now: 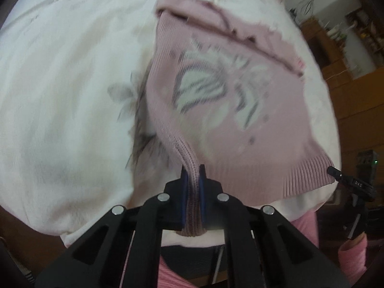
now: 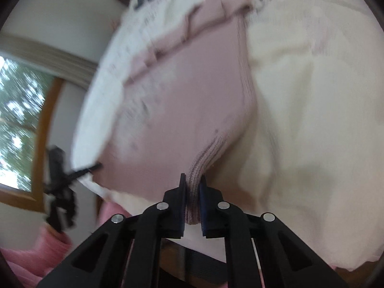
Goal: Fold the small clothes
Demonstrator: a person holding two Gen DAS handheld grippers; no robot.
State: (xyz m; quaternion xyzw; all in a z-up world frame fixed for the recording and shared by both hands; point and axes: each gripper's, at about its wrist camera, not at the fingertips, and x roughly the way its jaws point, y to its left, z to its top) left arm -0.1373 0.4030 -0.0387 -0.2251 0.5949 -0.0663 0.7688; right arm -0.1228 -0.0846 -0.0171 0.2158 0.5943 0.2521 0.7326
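A small pink knit sweater [image 1: 211, 96] with a white and grey print lies on a white bedcover [image 1: 60, 96]. My left gripper [image 1: 192, 168] is shut on the ribbed hem at one bottom corner, lifting it slightly. My right gripper [image 2: 193, 177] is shut on the ribbed hem at the other bottom corner of the same sweater [image 2: 182, 100]. Each gripper shows in the other's view: the right one [image 1: 336, 172] at the sweater's far hem corner, the left one [image 2: 93, 166] likewise. The sleeves are bunched at the far end.
The bedcover [image 2: 300, 120] has a faint grey flower print [image 1: 129, 100]. Wooden furniture and shelves [image 1: 348, 60] stand to the right of the bed. A window with a wooden frame [image 2: 21, 124] is on the left. A person's pink sleeve [image 1: 352, 249] shows low down.
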